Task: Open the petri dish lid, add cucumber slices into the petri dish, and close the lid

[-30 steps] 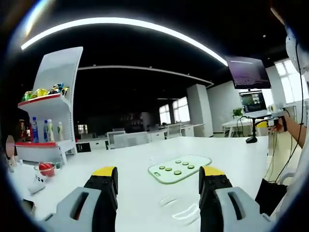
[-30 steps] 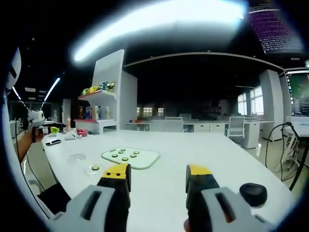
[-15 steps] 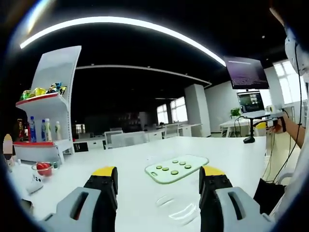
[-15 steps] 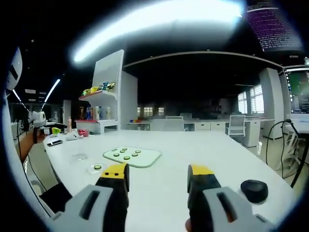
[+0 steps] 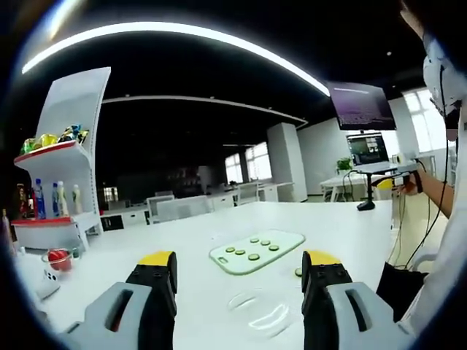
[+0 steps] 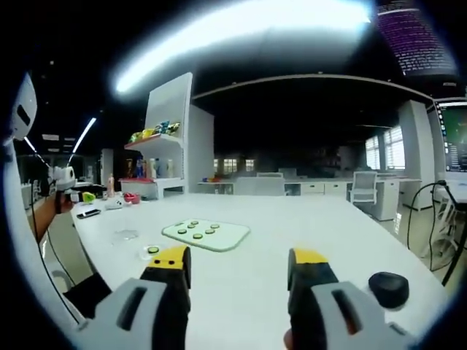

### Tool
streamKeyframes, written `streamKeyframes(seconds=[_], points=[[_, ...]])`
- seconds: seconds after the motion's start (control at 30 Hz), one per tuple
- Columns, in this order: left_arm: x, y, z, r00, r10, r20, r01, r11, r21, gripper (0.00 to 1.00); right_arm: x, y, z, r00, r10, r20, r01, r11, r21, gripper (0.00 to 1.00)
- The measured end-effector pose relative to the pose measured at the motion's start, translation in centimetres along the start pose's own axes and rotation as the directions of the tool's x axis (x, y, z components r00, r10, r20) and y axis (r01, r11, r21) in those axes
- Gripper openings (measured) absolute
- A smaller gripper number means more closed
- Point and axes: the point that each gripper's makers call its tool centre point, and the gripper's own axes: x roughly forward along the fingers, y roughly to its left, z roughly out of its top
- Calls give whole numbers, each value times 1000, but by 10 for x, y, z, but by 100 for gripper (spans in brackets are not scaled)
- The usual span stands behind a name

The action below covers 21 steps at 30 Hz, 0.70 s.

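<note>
Both grippers, left (image 5: pixel 238 273) and right (image 6: pixel 238 266), stand released; approach the dish (image 6: pixel 152 251) beside the board (image 6: pixel 206 235) slowly, gripping its lid gently.

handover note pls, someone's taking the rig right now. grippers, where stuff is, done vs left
Left gripper: open, nothing held, above the table.
Right gripper: open, nothing held, above the table.
Cutting board with five cucumber slices lies ahead of both grippers.
Petri dish sits beside the board with one slice already in it. Clear lid lies apart on the table, between the left fingers in the left gripper view.
Done: lid off, one slice in.
Left: move any further slices wanted into the dish, then put the lid back on.
</note>
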Motion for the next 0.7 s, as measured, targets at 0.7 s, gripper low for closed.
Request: streamKeyframes(seconds=[0.7], points=[[0, 4, -11, 993, -108, -39, 109, 994, 24, 71, 52, 50, 29, 976, 216, -18, -217, 975, -47, 58]])
